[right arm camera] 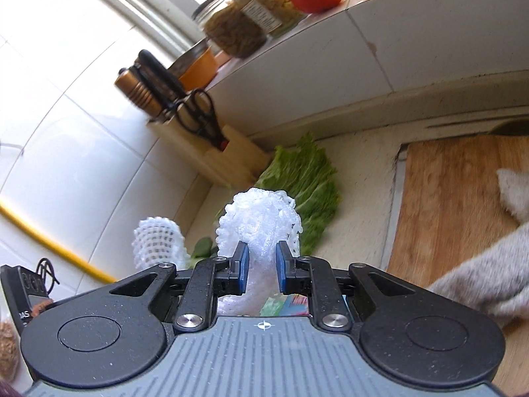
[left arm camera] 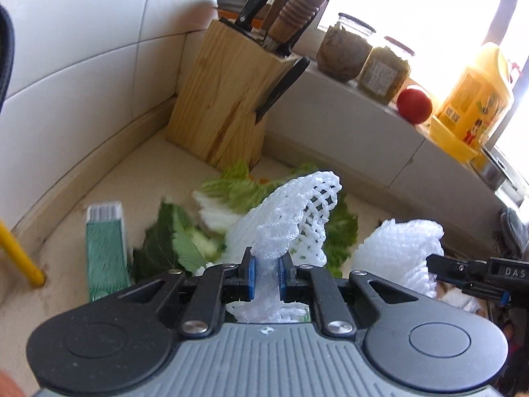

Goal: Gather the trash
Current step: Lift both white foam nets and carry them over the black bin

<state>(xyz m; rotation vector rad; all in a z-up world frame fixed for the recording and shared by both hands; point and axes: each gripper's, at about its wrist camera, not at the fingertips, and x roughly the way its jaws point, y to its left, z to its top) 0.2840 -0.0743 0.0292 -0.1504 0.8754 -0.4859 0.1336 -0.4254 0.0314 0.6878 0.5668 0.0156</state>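
Observation:
My left gripper (left arm camera: 267, 266) is shut on a white foam fruit net (left arm camera: 291, 218), held above a pile of green vegetable leaves (left arm camera: 231, 188) on the beige counter. A second white foam net (left arm camera: 396, 248) hangs at the right of the left wrist view, clamped by the other gripper's black fingers (left arm camera: 443, 266). In the right wrist view my right gripper (right arm camera: 261, 266) is shut on that foam net (right arm camera: 261, 221). The left gripper's net (right arm camera: 155, 241) shows to its left, and a green leaf (right arm camera: 304, 178) lies on the counter behind.
A wooden knife block (left arm camera: 224, 99) stands in the corner. Jars (left arm camera: 363, 56), a tomato (left arm camera: 414, 105) and a yellow bottle (left arm camera: 472, 102) sit on the sill. A green carton (left arm camera: 105, 248) lies at left. A wooden cutting board (right arm camera: 453, 205) with a grey cloth (right arm camera: 496, 271) is at right.

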